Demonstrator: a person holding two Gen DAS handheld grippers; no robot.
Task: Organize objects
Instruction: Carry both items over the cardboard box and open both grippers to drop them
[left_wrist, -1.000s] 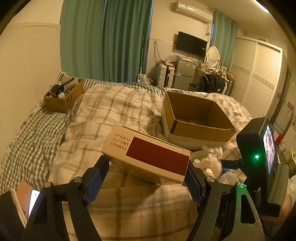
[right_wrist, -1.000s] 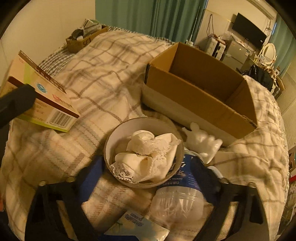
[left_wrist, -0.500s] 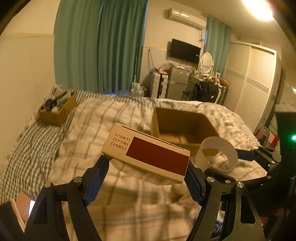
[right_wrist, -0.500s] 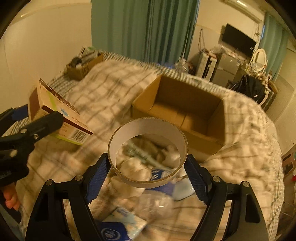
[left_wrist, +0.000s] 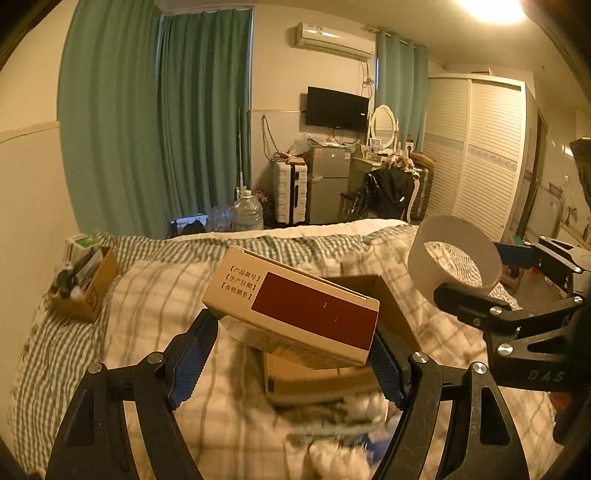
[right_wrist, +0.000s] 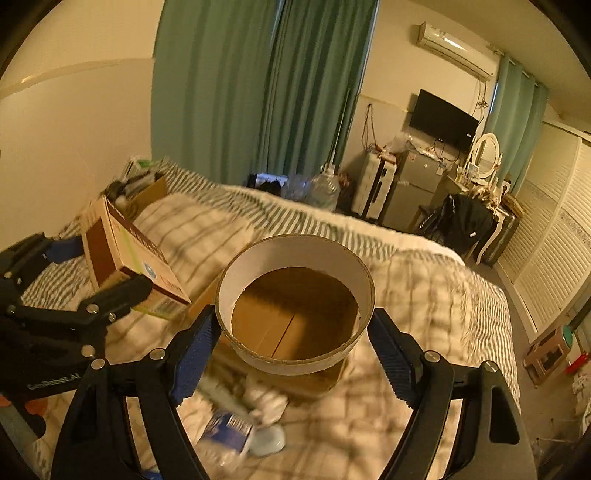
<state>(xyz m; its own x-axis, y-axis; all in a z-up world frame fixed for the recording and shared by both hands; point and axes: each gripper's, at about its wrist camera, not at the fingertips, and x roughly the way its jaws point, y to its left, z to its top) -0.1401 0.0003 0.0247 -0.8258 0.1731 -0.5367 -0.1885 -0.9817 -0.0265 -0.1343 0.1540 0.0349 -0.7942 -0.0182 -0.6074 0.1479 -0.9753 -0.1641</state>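
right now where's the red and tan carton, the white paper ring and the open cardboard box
red and tan carton (left_wrist: 295, 314), left wrist view, on its dark red panel
white paper ring (right_wrist: 295, 251), right wrist view, on its inner far wall
open cardboard box (right_wrist: 280, 321), right wrist view, floor seen through ring

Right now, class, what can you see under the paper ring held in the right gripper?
Through the open paper ring the brown floor of the cardboard box shows, with its centre seam. The ring and right gripper cover the box's near wall and corners.
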